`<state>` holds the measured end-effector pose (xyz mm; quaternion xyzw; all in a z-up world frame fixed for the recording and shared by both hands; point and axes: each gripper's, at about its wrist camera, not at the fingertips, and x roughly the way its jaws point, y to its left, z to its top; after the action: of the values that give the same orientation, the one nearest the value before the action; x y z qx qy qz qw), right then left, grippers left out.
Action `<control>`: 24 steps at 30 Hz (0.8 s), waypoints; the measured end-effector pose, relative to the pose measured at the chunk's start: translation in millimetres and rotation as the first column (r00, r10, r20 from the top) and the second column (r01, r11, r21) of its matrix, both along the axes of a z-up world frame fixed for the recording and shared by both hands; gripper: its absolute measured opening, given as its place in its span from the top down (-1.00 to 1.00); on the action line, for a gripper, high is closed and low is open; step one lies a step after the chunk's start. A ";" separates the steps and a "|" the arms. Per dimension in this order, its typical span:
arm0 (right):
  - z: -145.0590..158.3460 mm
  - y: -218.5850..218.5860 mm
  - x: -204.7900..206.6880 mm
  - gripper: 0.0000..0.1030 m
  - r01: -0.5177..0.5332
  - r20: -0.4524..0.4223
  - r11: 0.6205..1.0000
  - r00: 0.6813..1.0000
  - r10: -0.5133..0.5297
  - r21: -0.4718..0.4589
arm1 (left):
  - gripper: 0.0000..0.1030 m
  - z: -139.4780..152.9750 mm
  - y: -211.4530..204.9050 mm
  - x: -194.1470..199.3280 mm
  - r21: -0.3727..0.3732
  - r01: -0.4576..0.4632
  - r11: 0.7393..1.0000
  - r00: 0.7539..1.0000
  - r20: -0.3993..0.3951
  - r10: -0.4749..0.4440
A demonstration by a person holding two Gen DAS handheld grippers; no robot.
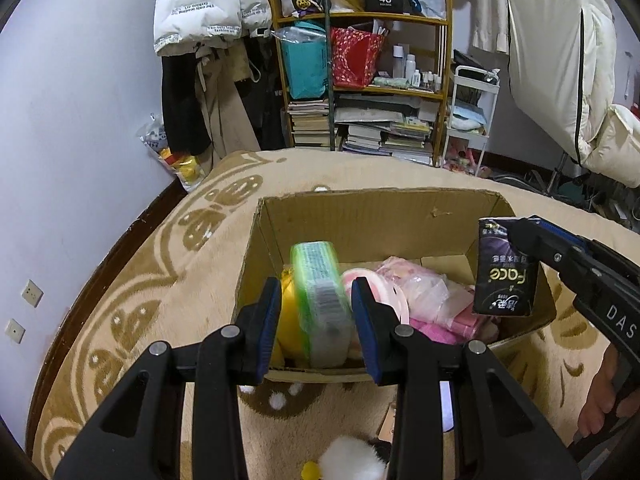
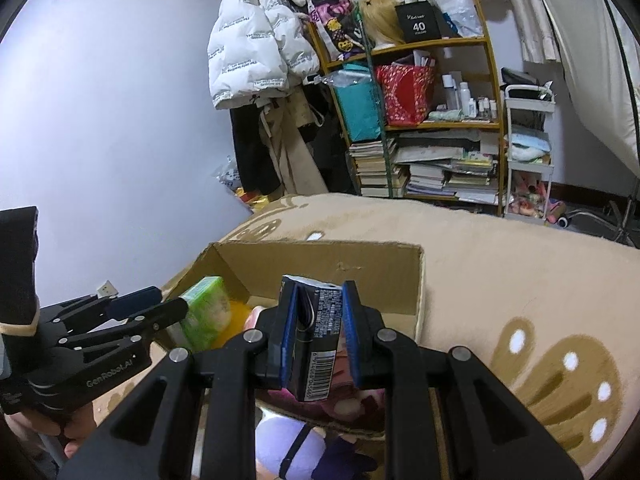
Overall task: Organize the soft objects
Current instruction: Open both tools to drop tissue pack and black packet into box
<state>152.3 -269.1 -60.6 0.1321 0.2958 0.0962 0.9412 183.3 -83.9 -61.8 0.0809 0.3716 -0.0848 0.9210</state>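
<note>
Jaws on your left gripper (image 1: 316, 322) are pinching a green tissue pack (image 1: 322, 300) by its two broad sides, and you are holding it upright over the near-left part of an open cardboard box (image 1: 372, 216). Jaws on your right gripper (image 2: 316, 338) are pinching a dark purple tissue pack (image 2: 316, 344) printed with white lettering and a barcode, and you are holding it over the box's near-right part. Seen from the left wrist camera, that purple pack is hanging at the box's right wall, above the rim.

Inside the box, a yellow soft item (image 1: 289, 316) is lying just behind the green pack, and pink soft items (image 1: 424, 300) in clear wrapping are filling the middle and right.

That box is sitting on a beige blanket (image 1: 168, 280) with brown flower patterns, near its front edge. Your fingers (image 1: 600, 396) are showing at the right gripper's handle. A wooden shelf (image 1: 360, 80) of books and bags is standing beyond the blanket's far edge.
</note>
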 end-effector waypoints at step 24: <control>-13.9 3.5 -3.4 0.48 -0.014 -0.067 1.000 0.998 0.016 0.024 | 0.08 1.9 3.7 -3.4 0.021 -0.019 1.000 1.000 -0.004 0.019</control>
<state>148.9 -265.6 -74.5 0.1440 0.3270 0.1021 0.9284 180.0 -80.2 -59.9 0.0868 0.3750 -0.0723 0.9201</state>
